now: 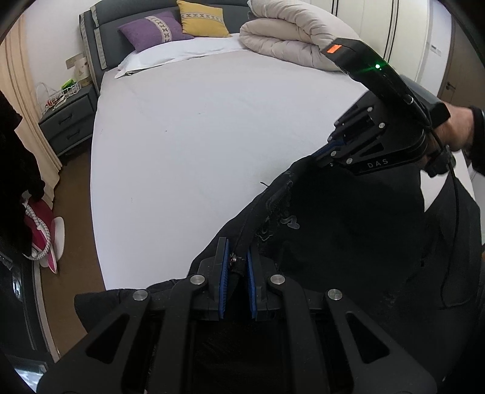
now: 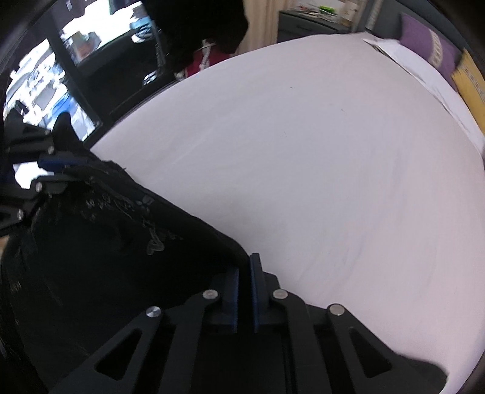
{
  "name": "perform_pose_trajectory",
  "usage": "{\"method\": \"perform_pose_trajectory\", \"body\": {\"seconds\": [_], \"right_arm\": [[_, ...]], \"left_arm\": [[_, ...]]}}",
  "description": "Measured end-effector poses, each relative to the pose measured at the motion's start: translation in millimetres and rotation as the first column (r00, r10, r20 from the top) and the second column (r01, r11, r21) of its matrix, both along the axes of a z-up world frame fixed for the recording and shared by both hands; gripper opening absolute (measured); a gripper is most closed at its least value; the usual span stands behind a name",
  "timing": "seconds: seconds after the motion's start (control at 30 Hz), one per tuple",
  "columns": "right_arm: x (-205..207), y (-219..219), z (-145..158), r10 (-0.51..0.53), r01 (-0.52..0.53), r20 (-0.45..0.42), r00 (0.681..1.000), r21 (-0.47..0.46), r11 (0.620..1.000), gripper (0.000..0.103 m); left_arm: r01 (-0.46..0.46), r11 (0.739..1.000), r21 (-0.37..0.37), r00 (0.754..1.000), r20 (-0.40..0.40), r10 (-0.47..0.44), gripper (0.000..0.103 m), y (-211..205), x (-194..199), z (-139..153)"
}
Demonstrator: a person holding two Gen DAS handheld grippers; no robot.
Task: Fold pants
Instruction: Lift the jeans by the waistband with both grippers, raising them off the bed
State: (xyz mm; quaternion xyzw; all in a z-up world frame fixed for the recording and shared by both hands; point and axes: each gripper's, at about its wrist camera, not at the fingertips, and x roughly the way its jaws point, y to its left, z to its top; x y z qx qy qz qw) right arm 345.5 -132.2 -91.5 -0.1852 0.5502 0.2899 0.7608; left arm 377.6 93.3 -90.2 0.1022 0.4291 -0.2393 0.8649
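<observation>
Both grippers are clamped on the black pants (image 1: 348,242), stretching the waistband between them above the white bed sheet (image 1: 197,136). The left gripper (image 1: 237,272) pinches cloth at 6 o'clock in its own view, blue pads nearly together. The right gripper (image 1: 329,151) bites the fabric's far corner at 3 o'clock there; in its own camera its jaws close on the dark edge. A rolled beige duvet (image 1: 291,33) sits at 1 o'clock, purple pillow (image 1: 154,30) and yellow pillow (image 1: 203,18) at 12.
</observation>
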Motion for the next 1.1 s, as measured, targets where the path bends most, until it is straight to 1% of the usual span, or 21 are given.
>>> {"method": "perform_pose_trajectory", "body": {"seconds": [0.07,0.13,0.23,0.3,0.37,0.43,0.47,0.57,0.6,0.67,0.73,0.9,1.0,1.1], "right_arm": [[-5.5,-3.6,3.2,-0.066,0.067,-0.015,0.998,0.053,0.996,0.006],[-6.5,-8.5,6.5,-0.140,0.145,-0.052,0.989,0.122,0.982,0.005],[-13.4,-12.7,7.6,-0.220,0.240,-0.113,0.969,0.210,0.948,0.005],[-19.9,-16.9,6.3,-0.262,0.298,-0.161,0.952,0.271,0.915,0.005],[-35.7,-17.8,2.7,-0.280,0.325,-0.182,0.943,0.305,0.895,0.005],[-44.7,-17.1,2.4,-0.275,0.319,-0.176,0.945,0.307,0.897,0.005],[-52.7,-16.2,5.3,-0.263,0.303,-0.166,0.950,0.302,0.904,0.005],[-84.3,-13.4,20.5,-0.185,0.201,-0.092,0.978,0.218,0.955,0.005],[-94.2,-12.8,23.7,-0.161,0.174,-0.081,0.984,0.195,0.965,0.005],[-116.1,-10.1,29.5,-0.103,0.108,-0.048,0.994,0.121,0.987,0.005],[-139.6,-2.9,31.3,-0.030,0.032,-0.027,0.999,0.048,0.998,0.005],[-184.0,1.6,32.3,0.090,-0.090,-0.001,0.996,-0.089,0.992,0.005],[-207.6,12.6,31.8,0.164,-0.160,0.010,0.986,-0.163,0.974,0.005],[-231.8,21.6,27.7,0.228,-0.219,0.013,0.974,-0.228,0.949,0.005]], "left_arm": [[-0.004,1.000,-0.004,1.000,0.003,0.004,0.010,-0.6,-4.6,3.3],[-0.013,1.000,-0.016,1.000,0.004,0.013,0.010,1.0,-8.6,6.4],[-0.027,0.999,-0.046,1.000,-0.001,0.027,0.010,3.6,-18.1,12.2],[-0.030,0.998,-0.052,1.000,-0.002,0.030,0.010,3.2,-25.1,15.0],[-0.028,0.998,-0.058,1.000,-0.002,0.028,0.010,2.6,-36.4,18.1],[-0.021,0.998,-0.057,1.000,-0.003,0.021,0.010,3.1,-51.0,21.2],[-0.018,0.998,-0.056,1.000,-0.003,0.018,0.010,3.5,-57.8,22.2],[0.008,0.999,-0.048,1.000,-0.011,-0.008,0.010,5.8,-89.6,25.1],[0.018,0.999,-0.048,1.000,-0.019,-0.019,0.010,6.0,-100.6,24.9],[0.042,0.997,-0.061,0.998,-0.048,-0.045,0.010,5.8,-119.6,22.0],[0.069,0.996,-0.059,0.995,-0.071,-0.073,0.010,1.5,-144.9,16.9],[0.109,0.991,-0.074,0.987,-0.108,-0.117,0.010,-3.2,-192.7,15.5],[0.135,0.988,-0.079,0.981,-0.130,-0.144,0.010,-4.2,-216.2,13.3],[0.184,0.980,-0.072,0.969,-0.156,-0.193,0.010,-6.9,-240.5,5.0]]}}
